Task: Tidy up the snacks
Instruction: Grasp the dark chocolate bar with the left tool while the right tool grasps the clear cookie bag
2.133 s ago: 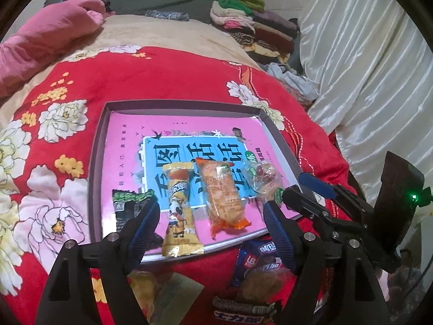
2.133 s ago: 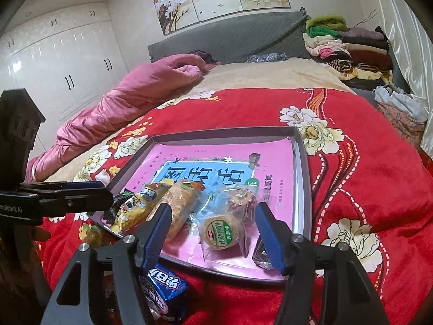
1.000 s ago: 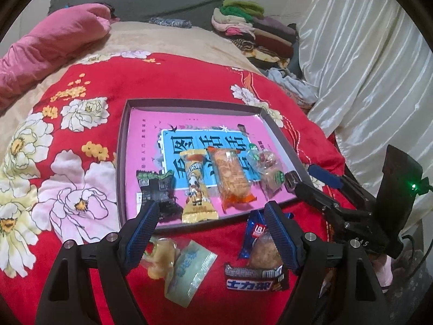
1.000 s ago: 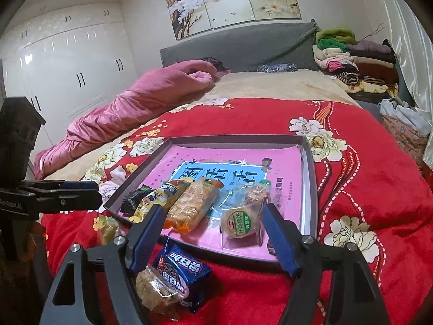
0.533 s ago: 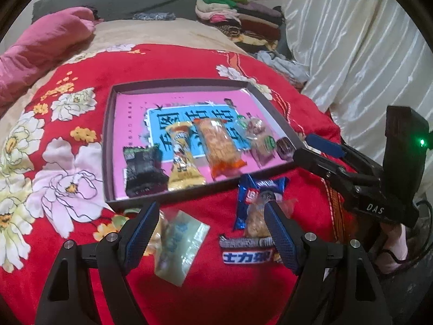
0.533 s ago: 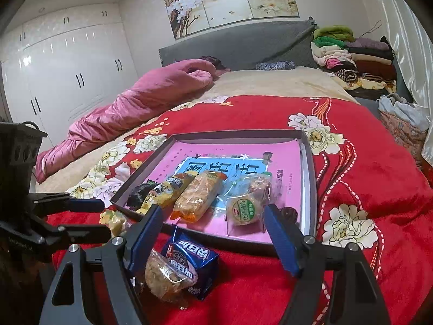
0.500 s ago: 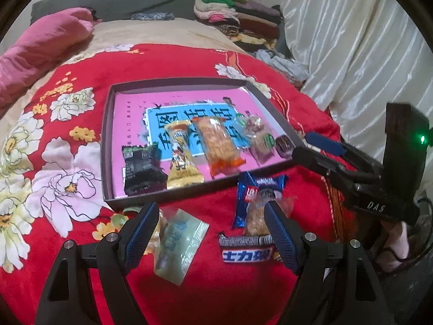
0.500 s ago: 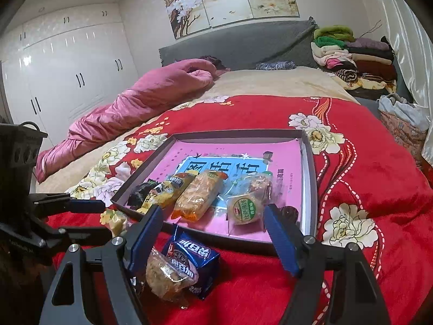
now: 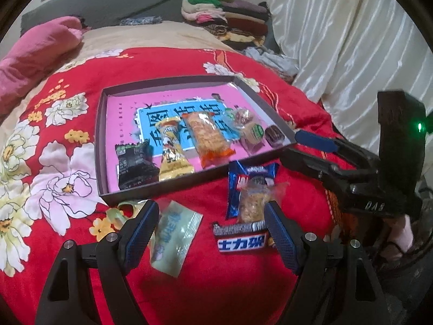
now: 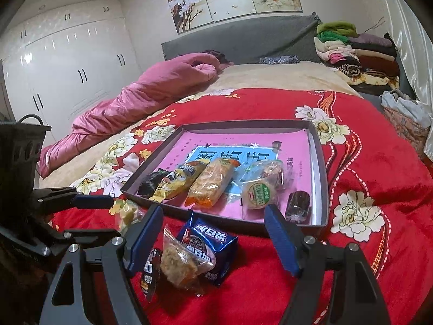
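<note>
Left wrist view: pulled back from shallow grey cardboard tray [image 9: 100, 146], loose packets now nearer. Left gripper [image 9: 209, 226] spread, empty, over pale green sachet [image 9: 173, 239], likely next pick.

Right wrist view: right gripper [image 10: 213, 230] spread, empty, framing blue foil biscuit packet [image 10: 213, 239] outside tray, awaiting sorting.

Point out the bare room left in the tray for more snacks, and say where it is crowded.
The tray is bare across its far half, between the snack row and the far wall, and in the far corners. Its near edge is crowded: black packet, yellow packet, orange cracker pack, round cake and dark candy lie side by side.
</note>
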`<state>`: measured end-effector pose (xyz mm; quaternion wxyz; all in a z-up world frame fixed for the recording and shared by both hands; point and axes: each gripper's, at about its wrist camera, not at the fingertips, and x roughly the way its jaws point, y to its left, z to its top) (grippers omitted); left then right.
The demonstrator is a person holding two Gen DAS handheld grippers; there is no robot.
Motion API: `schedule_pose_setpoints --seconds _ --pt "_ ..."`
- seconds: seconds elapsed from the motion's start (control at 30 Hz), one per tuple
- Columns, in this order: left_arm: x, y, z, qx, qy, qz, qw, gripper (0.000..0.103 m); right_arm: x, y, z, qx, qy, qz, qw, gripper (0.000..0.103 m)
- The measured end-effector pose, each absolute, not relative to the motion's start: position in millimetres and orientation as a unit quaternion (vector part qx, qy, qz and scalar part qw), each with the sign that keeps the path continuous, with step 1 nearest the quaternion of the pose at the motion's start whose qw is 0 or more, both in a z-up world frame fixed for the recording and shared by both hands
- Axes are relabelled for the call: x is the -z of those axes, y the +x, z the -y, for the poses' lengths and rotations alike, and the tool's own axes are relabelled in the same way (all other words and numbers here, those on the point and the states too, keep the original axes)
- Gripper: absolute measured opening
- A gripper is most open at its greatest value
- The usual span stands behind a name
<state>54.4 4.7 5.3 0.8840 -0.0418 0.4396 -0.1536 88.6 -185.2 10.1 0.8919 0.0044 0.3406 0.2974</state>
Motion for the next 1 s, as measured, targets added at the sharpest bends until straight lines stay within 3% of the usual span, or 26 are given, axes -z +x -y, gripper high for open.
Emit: schedule_pose_setpoints --seconds 0.77,1.0 --pt "27 28 27 0.236 0.081 -0.445 0.86 0.081 1 77 190 -0.281 0.022 -0.384 0.879 0.077" --pt "34 33 36 0.249 0.133 -0.415 0.865 0.081 6 76 191 -0.278 0.028 -0.401 0.873 0.077"
